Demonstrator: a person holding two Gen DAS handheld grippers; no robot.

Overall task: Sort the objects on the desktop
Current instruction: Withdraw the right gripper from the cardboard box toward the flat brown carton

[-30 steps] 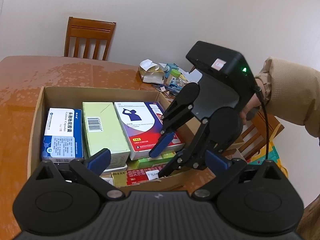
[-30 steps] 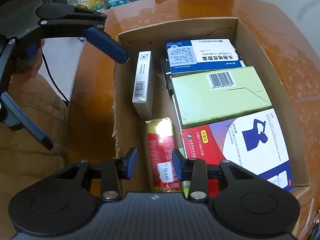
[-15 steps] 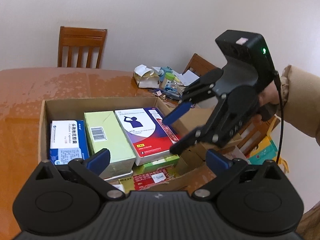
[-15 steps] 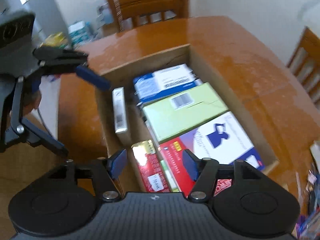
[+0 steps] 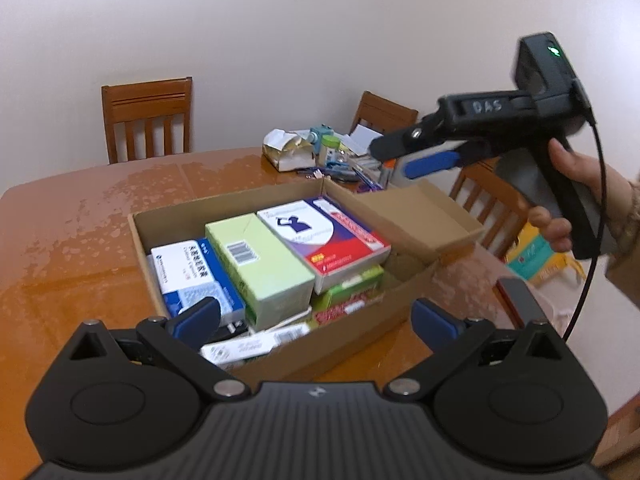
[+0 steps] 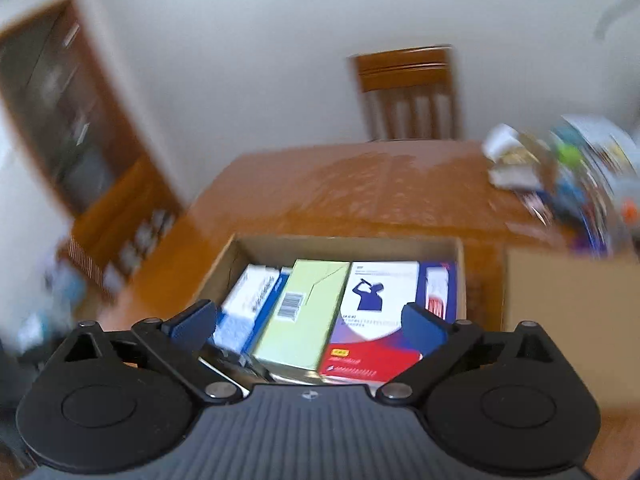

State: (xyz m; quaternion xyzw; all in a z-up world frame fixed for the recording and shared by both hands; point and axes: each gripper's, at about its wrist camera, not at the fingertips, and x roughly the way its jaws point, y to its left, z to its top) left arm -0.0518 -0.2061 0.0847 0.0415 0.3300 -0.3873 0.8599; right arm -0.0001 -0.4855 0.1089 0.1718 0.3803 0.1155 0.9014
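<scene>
A cardboard box [image 5: 280,344] on the brown table holds medicine packs: a blue-white one [image 5: 188,276], a pale green one [image 5: 260,264], a red-purple-white one [image 5: 324,236] and a white strip pack [image 5: 256,344]. My left gripper [image 5: 316,320] is open and empty above the box's near edge. My right gripper [image 6: 308,320] is open and empty above the same box [image 6: 344,242]; in the left wrist view it [image 5: 424,152] hangs raised at the right, above a second, empty cardboard box [image 5: 416,216].
A pile of small loose items [image 5: 328,152] lies at the table's far side, blurred in the right wrist view [image 6: 560,172]. Wooden chairs [image 5: 148,120] stand around the table. A dark phone-like slab [image 5: 520,300] lies at the right edge.
My right gripper has lifted out of the box, swung up to the right and opened wider. My left gripper has pulled back and risen a little.
</scene>
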